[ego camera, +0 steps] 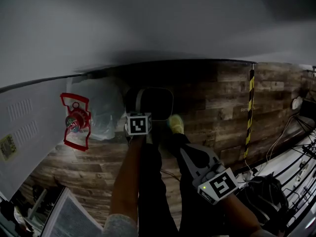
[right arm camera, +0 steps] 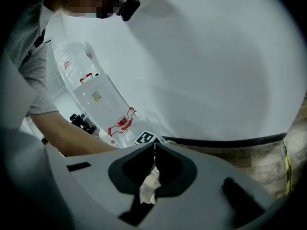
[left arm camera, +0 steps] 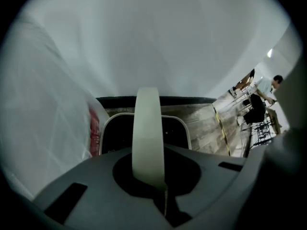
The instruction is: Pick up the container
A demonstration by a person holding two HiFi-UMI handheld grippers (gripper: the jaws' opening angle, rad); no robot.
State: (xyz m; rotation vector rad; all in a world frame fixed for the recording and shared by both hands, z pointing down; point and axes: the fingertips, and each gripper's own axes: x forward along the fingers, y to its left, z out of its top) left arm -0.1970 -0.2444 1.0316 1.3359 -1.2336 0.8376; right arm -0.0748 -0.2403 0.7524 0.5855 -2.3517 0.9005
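The container (left arm camera: 113, 134), a dark tub with a pale rim, sits just beyond and below the left gripper (left arm camera: 164, 191). That gripper's 2 jaws are clamped tight on the white handle (left arm camera: 147, 128), which rises as a band between them. The right gripper (right arm camera: 154, 151) is near the container's right side but not on it, its 2 jaws pressed together to a hairline seam.
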